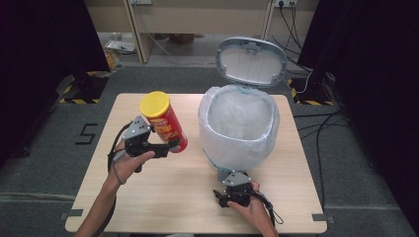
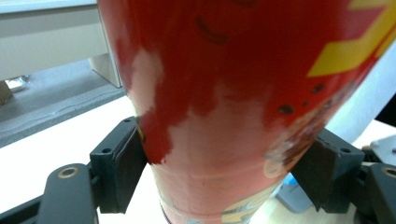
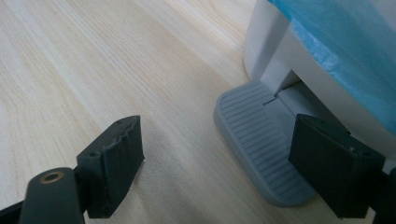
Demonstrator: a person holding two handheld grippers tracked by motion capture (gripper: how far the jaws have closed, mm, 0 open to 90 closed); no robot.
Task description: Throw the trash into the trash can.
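The left gripper [image 1: 165, 148] clamps its jaws on the lower part of the red chip can [image 1: 165, 123], lifted and tilted just beside the lined bin [image 1: 239, 123], probably for dropping in; the right gripper [image 3: 219, 163], jaws wide and empty, presses the pedal [image 3: 259, 144], seemingly holding the lid [image 1: 251, 61] up; pale wooden tabletop [image 1: 173, 197], grey floor, dark curtains.
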